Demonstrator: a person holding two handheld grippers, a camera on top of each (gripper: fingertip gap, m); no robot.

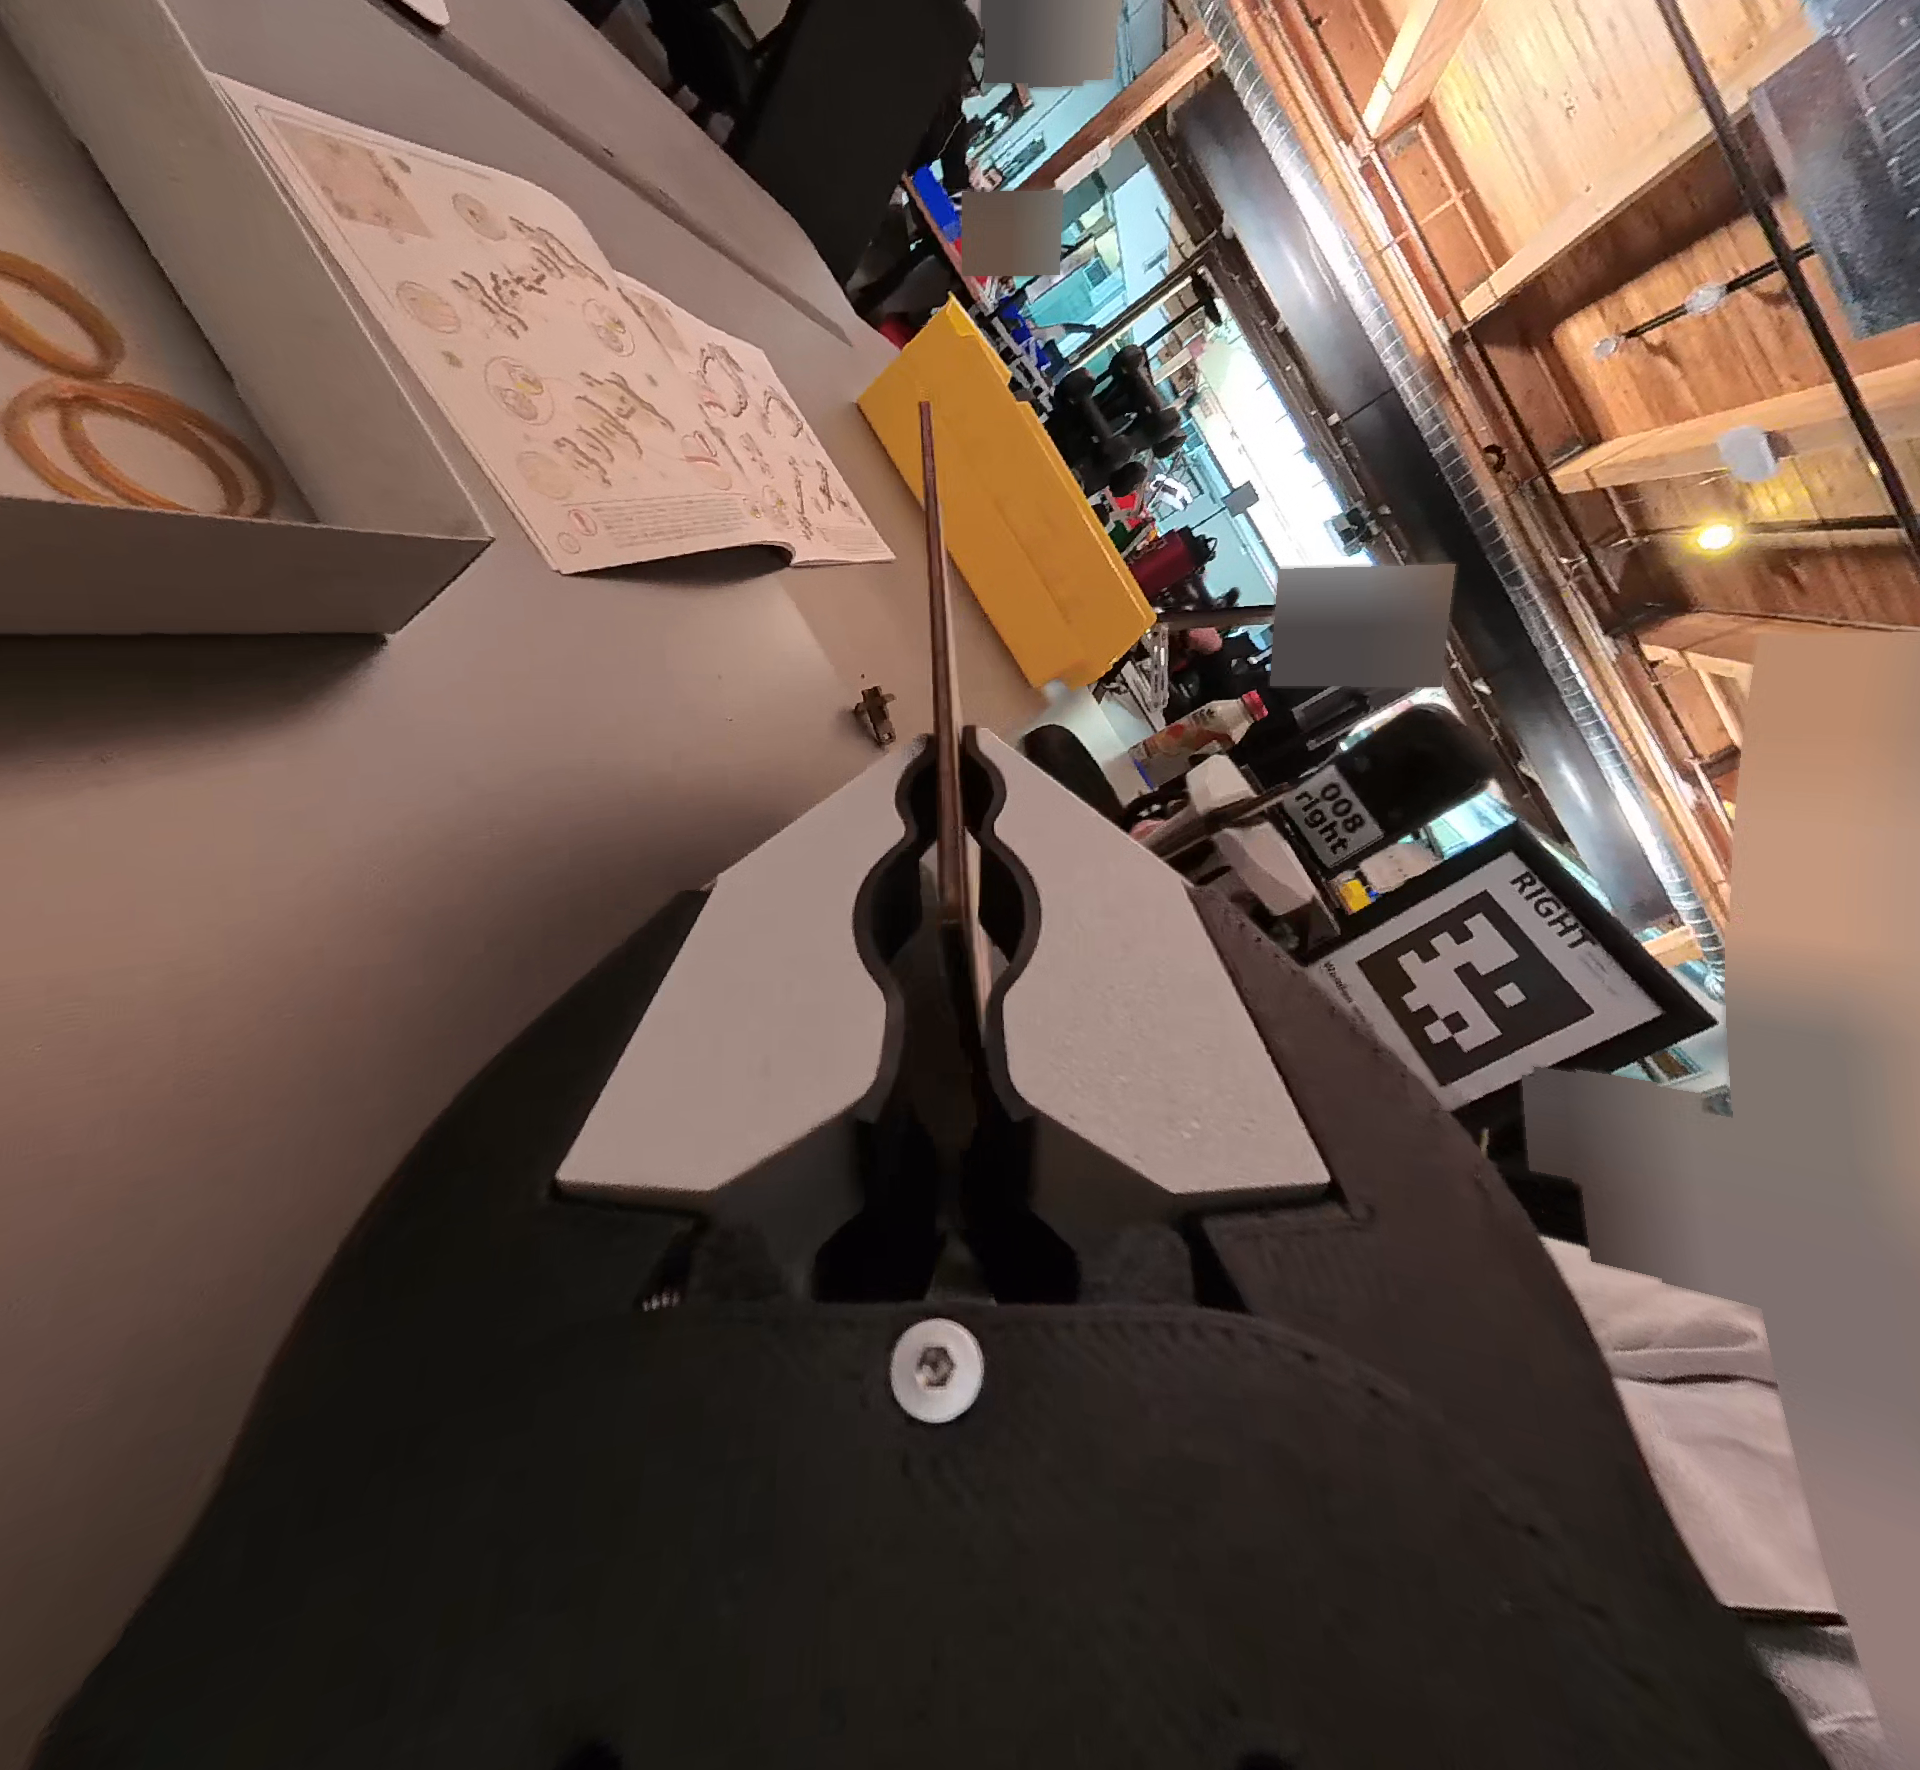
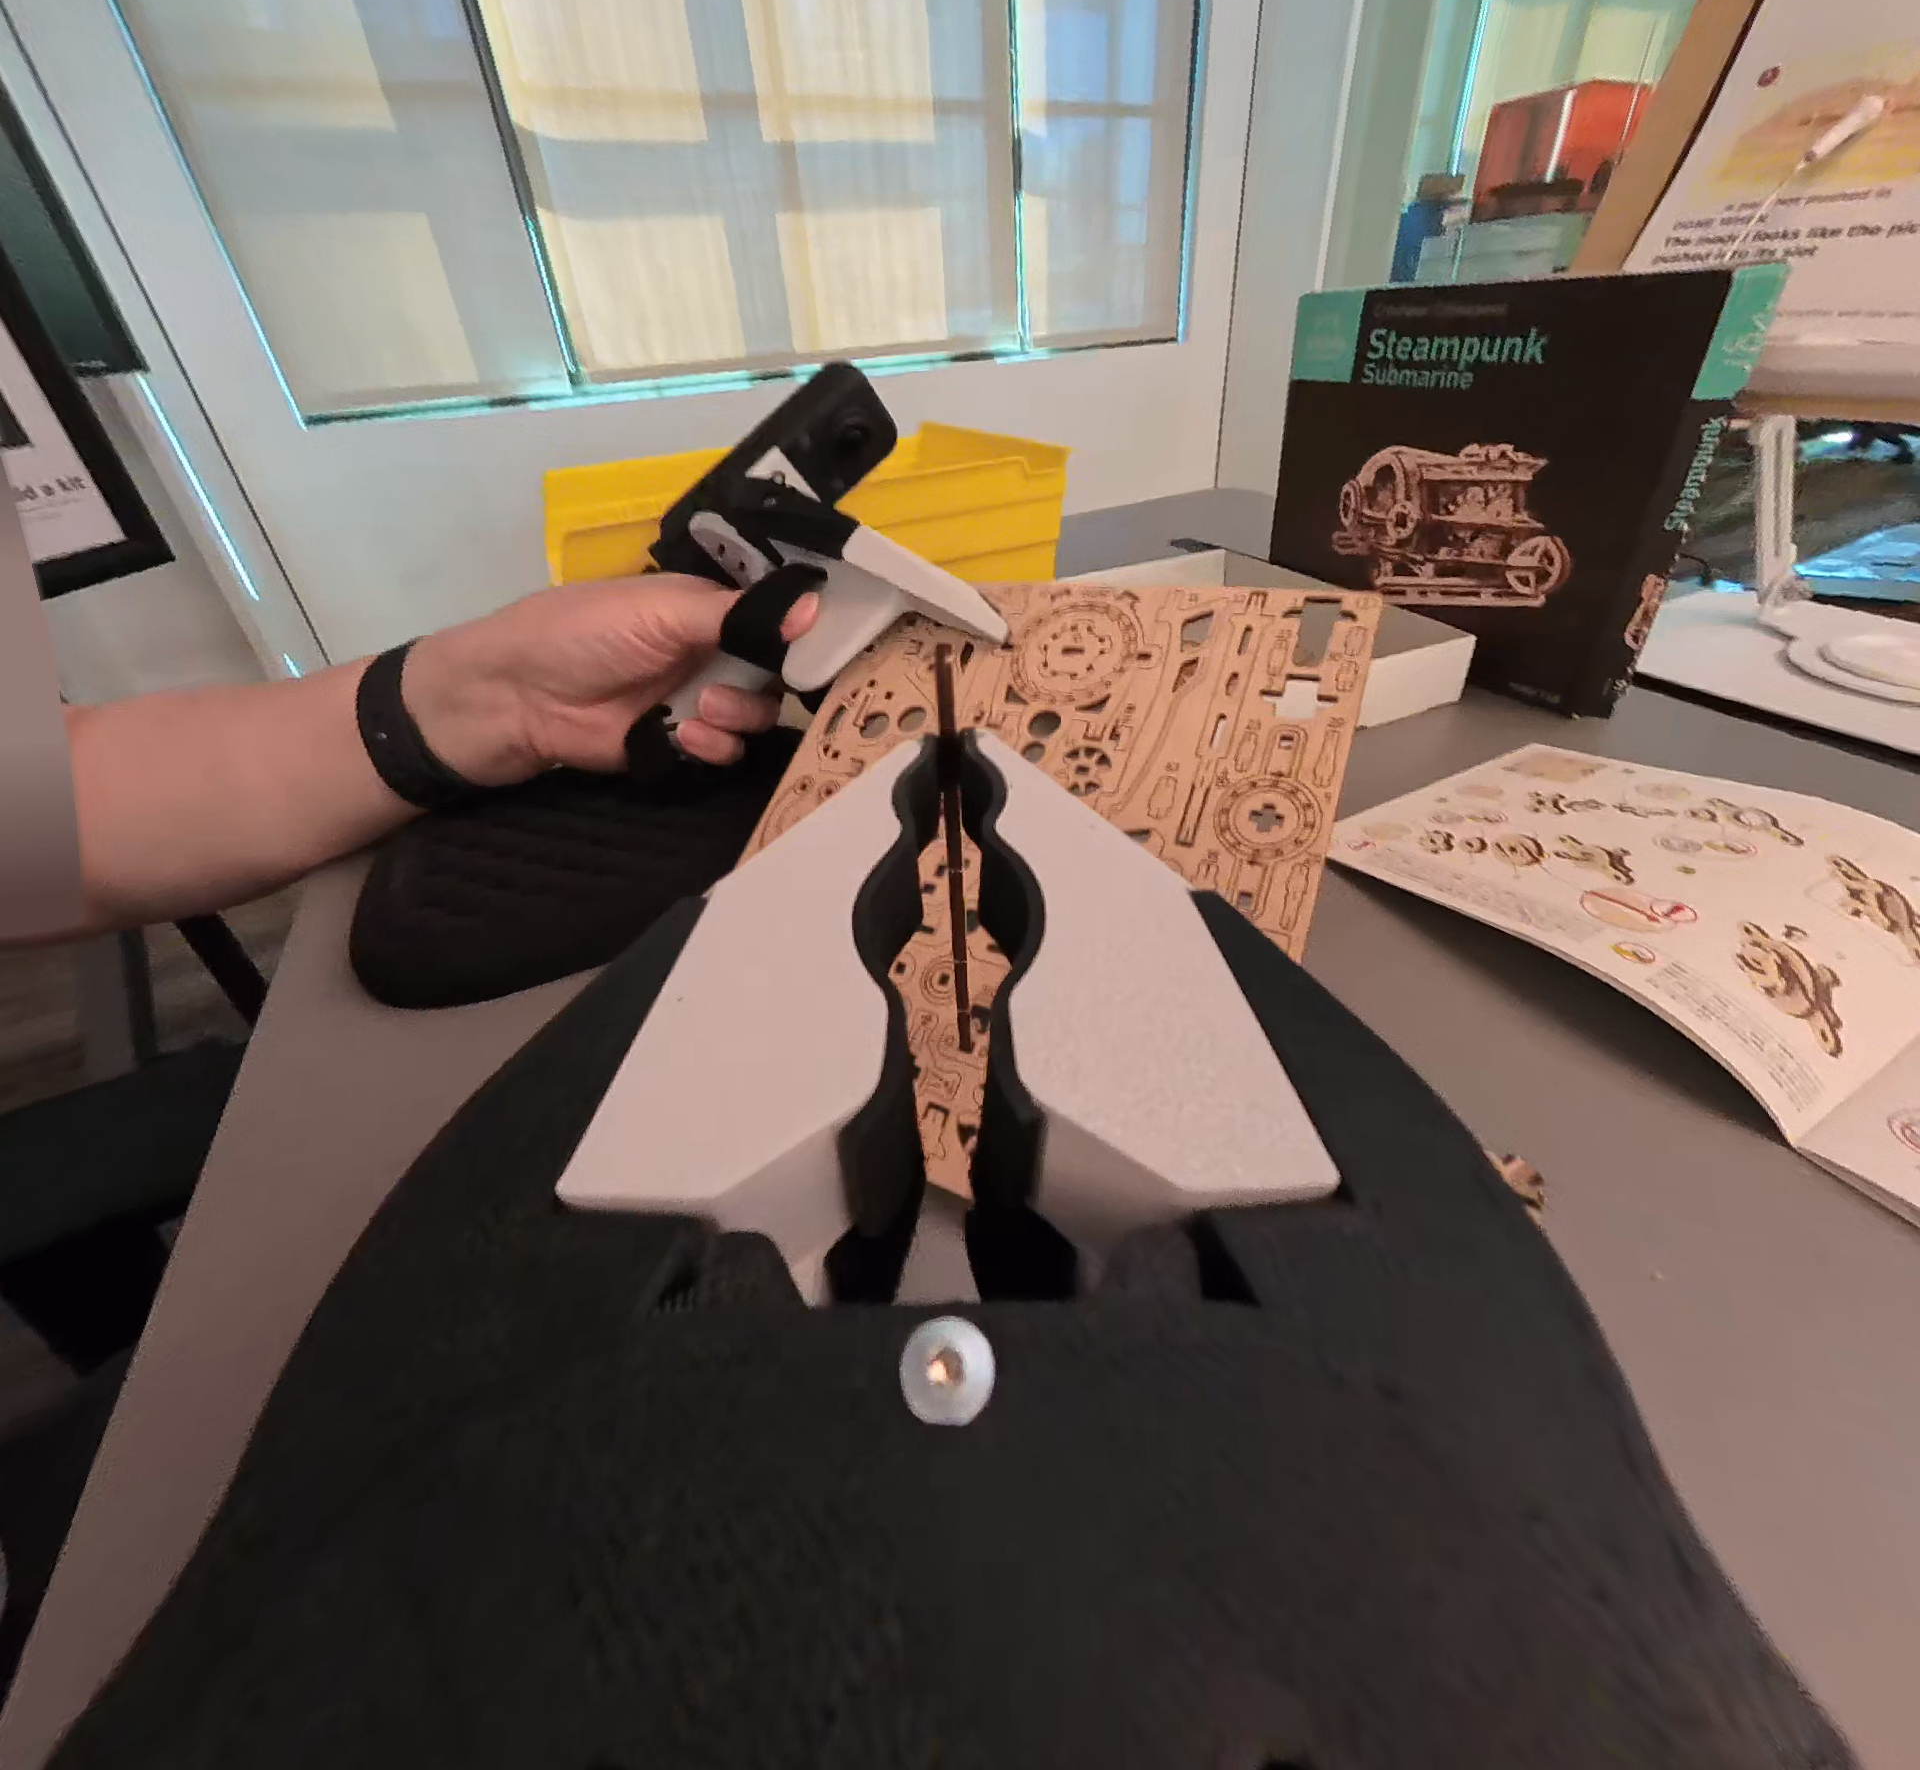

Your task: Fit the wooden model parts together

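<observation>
A laser-cut wooden parts sheet (image 2: 1195,733) stands tilted above the grey table. My left gripper (image 2: 987,624), held by a hand, is shut on the sheet's upper left edge. In the left wrist view the left gripper (image 1: 951,744) grips the sheet (image 1: 935,577), seen edge-on as a thin strip. My right gripper (image 2: 951,744) is shut on a thin dark wooden part (image 2: 943,681), seen edge-on, just in front of the sheet's lower left area. The right gripper's marker plate (image 1: 1475,982) shows at the right of the left wrist view.
An open instruction booklet (image 2: 1662,910) lies at the right. A dark kit box (image 2: 1486,494) and a white box (image 2: 1403,650) stand behind the sheet. A yellow bin (image 2: 935,494) sits at the back. A grey tray holds wooden rings (image 1: 125,453). A small wooden part (image 1: 876,712) lies on the table. One gripper's finger ends stand about 12 cm off the other's.
</observation>
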